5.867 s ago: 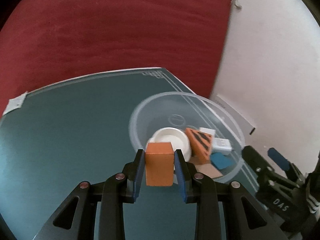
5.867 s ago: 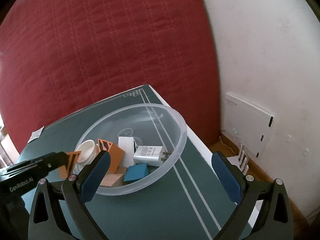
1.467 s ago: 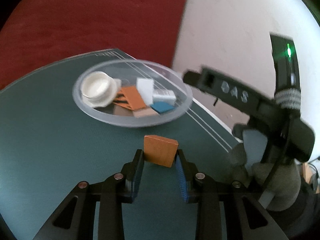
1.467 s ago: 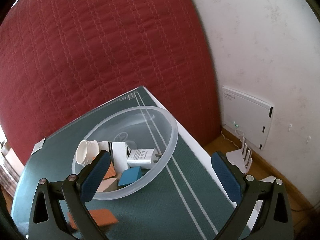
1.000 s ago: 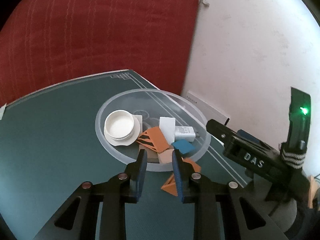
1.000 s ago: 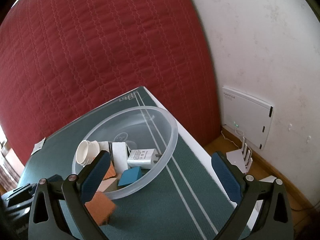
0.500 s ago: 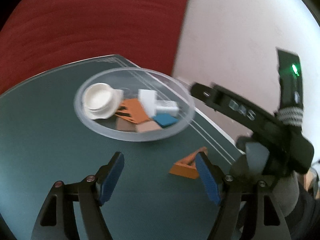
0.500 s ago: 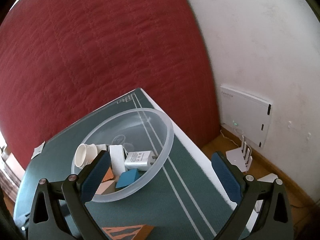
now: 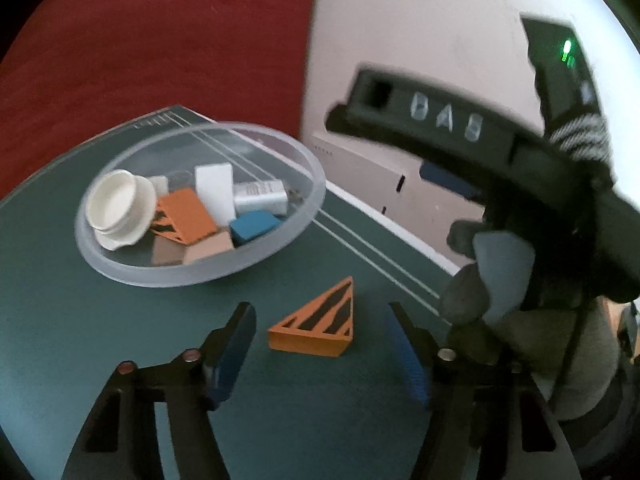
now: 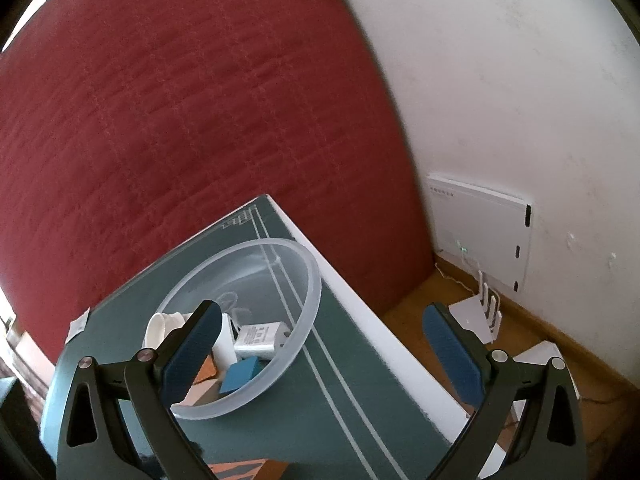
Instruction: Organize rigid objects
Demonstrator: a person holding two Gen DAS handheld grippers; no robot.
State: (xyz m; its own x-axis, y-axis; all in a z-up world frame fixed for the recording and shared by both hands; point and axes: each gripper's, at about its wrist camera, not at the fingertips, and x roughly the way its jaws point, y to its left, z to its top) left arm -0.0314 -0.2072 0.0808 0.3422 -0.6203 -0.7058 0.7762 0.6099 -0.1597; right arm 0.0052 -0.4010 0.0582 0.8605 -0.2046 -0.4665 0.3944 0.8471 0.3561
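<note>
Nearest to me, my left gripper is wide open and holds nothing. Between its two blue pads lies the orange wooden wedge with black stripes, flat on the dark green table mat. The pads do not touch the wedge.

I think the wedge is tricky. Its sides slant, so if I close the pads on the slanted edges it could squirt out and slide across the mat. If I come down too low, a pad could push the wedge away before I grab it.

Just to the right is my right gripper, also wide open and empty. From the left camera its black body is close to the wedge. If I move both at once, they could bump.

A bit farther, to the left, sits the clear round plastic bowl. In it I see a white plastic cup, another striped orange wedge, a white block, a white plug charger, a blue block and a tan wooden block. The bowl is light, I guess, so a knock on its rim could shove or tip it.

Farthest are the red padded cloth and the white wall. The table edge on the right is near the bowl, so a hard push could send things to the floor.
</note>
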